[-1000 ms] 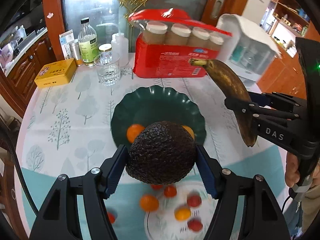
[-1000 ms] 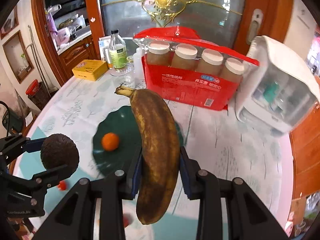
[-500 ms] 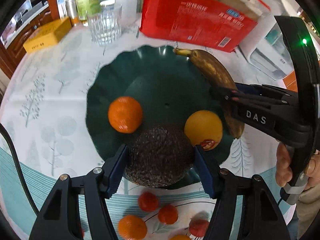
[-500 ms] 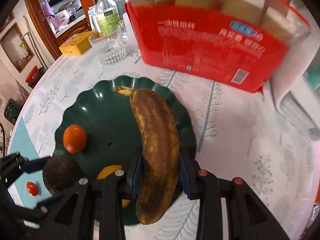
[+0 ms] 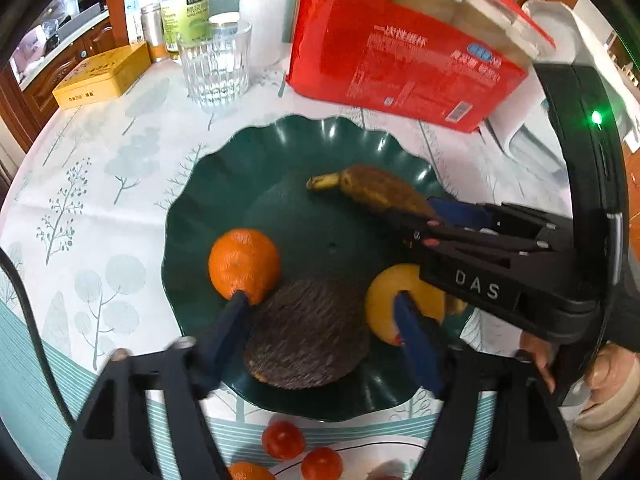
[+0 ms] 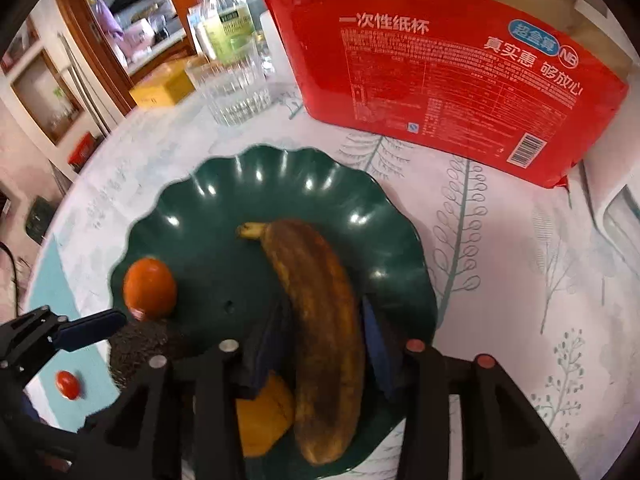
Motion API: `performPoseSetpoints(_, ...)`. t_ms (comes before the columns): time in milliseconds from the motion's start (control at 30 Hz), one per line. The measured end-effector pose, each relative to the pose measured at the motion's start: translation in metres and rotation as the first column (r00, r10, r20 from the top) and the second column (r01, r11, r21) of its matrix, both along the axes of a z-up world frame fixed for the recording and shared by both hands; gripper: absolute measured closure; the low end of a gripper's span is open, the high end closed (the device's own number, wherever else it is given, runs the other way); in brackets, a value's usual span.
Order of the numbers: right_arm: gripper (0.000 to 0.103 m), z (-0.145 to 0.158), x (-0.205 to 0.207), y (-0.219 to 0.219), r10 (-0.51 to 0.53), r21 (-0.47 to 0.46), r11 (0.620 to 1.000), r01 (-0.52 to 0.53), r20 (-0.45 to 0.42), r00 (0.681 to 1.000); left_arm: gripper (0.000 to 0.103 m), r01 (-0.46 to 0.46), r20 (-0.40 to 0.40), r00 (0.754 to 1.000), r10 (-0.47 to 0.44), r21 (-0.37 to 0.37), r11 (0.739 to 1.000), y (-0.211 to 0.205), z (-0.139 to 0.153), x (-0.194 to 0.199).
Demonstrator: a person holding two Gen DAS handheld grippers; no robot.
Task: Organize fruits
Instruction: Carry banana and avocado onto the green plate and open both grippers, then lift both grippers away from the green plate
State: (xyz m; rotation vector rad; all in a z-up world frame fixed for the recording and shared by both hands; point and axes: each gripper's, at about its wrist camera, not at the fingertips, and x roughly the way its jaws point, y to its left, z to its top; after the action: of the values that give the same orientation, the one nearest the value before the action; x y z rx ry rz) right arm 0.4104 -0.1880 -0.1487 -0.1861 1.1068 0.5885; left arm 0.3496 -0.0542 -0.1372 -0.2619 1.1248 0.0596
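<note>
On green plate (image 5: 192,216) — both grippers opening, avocado (image 5: 308,336) and banana (image 6: 320,304) released.

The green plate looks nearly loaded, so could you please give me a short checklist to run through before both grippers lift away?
1. Avocado down on the green plate: ok.
2. Left gripper jaws opening, gaps showing beside the avocado: ok.
3. Banana lying on the plate: ok.
4. Right gripper jaws opening; whether both pads are off the banana: cannot tell.
5. Left fingers clear of neighbouring fruit: not ok; they overlap the tangerine and the yellow orange.
6. Cherry tomatoes still off the plate: not ok.
</note>
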Motion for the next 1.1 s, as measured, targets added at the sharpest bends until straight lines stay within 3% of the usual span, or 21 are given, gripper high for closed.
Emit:
performPoseSetpoints(267,0.055,0.016,-0.015,0.003,0.014,0.0,1.0,-0.014,0.07,0.997,0.018,-0.019,0.005,1.0,0.018,0.03,0.999,0.002,0.013,-0.009)
performPoseSetpoints(1100,0.055,0.074,-0.085,-0.014,-0.094,-0.019,0.995,0.097,0.121,0.988,0.015,-0.019,0.058,0.998,0.016,0.053,0.998,0.027,0.073,-0.08)
